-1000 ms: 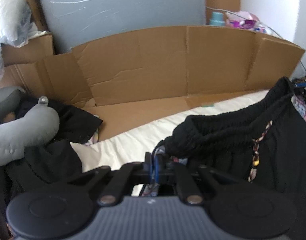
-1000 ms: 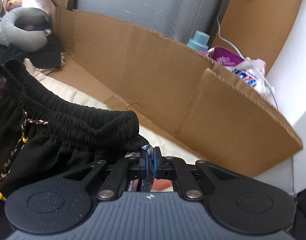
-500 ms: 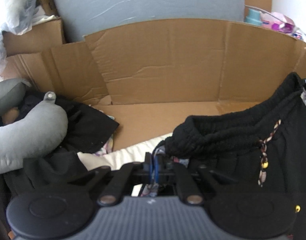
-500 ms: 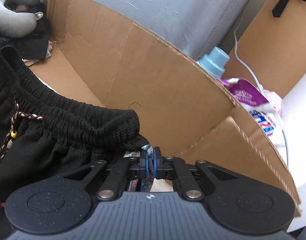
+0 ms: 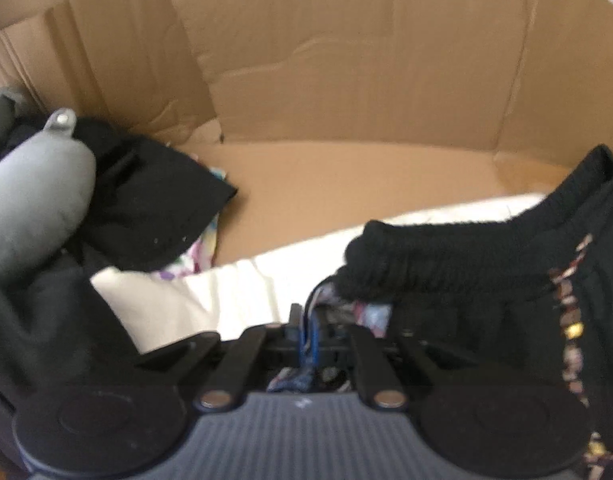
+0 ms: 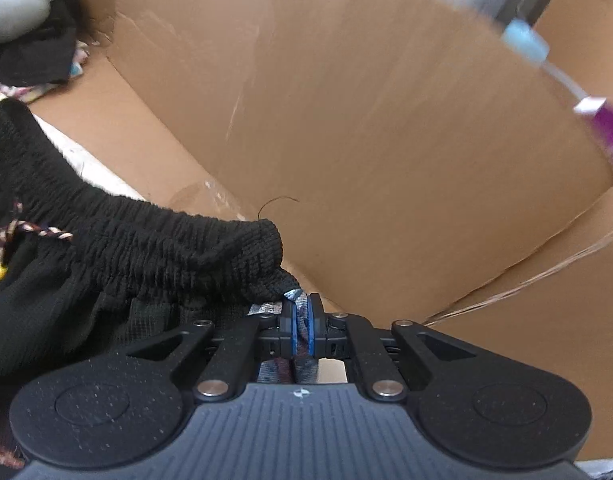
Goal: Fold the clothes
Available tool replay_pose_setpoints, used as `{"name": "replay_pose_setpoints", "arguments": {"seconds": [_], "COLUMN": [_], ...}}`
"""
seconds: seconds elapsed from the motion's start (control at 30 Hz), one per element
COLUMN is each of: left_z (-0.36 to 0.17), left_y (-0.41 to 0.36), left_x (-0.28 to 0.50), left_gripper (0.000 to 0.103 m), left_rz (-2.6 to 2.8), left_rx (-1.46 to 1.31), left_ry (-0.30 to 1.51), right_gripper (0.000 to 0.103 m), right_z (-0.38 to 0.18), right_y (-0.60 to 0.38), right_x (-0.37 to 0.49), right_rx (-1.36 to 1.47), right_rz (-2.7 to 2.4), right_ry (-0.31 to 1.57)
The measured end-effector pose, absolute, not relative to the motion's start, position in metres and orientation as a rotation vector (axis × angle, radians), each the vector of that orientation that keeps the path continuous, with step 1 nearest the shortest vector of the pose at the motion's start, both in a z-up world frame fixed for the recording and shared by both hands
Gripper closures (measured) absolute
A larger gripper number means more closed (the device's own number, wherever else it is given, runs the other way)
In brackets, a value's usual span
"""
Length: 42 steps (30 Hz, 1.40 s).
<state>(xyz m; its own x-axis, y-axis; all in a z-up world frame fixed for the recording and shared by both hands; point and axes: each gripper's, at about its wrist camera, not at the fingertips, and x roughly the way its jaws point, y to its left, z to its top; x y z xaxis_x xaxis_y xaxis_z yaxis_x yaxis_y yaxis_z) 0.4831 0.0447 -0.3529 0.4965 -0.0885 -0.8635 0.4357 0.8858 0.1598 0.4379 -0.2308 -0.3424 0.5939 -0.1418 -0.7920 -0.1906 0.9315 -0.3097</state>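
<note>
Left tongs (image 5: 308, 334), jaws just easing apart, pinch patterned fabric below the black garment's (image 5: 458, 256) ribbed waistband, over a white sheet (image 5: 242, 292) fronting cardboard (image 5: 346, 80). Right tongs (image 6: 301, 324) clamp the same garment's (image 6: 146, 248) other corner; its braided, beaded drawstring (image 6: 10, 236) dangles. No writing is readable.

Neck pillow (image 5: 30, 200) cut off – bottle (image 6: 526, 42) blurred.
</note>
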Motion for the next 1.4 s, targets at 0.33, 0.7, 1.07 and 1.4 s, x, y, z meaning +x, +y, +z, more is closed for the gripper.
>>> {"name": "replay_pose_setpoints", "arguments": {"seconds": [0.33, 0.7, 1.07, 1.4], "left_z": [-0.324, -0.261, -0.212, -0.203], "left_y": [0.073, 0.054, 0.013, 0.009], "left_x": [0.479, 0.415, 0.334, 0.252], "left_gripper": [0.063, 0.049, 0.048, 0.042], "left_rz": [-0.312, -0.377, -0.465, -0.461], "left_rx": [0.296, 0.261, 0.285, 0.234], "left_ry": [0.998, 0.969, 0.889, 0.873], "right_gripper": [0.071, 0.070, 0.068, 0.068], "right_z": [-0.334, -0.268, -0.212, -0.209], "right_y": [-0.261, -0.301, -0.320, -0.325], "right_x": [0.424, 0.351, 0.259, 0.164], "right_rx": [-0.267, -0.069, -0.012, 0.091], "right_rz": [0.077, 0.076, 0.097, 0.063], "right_ry": [0.914, 0.891, 0.835, 0.807]}}
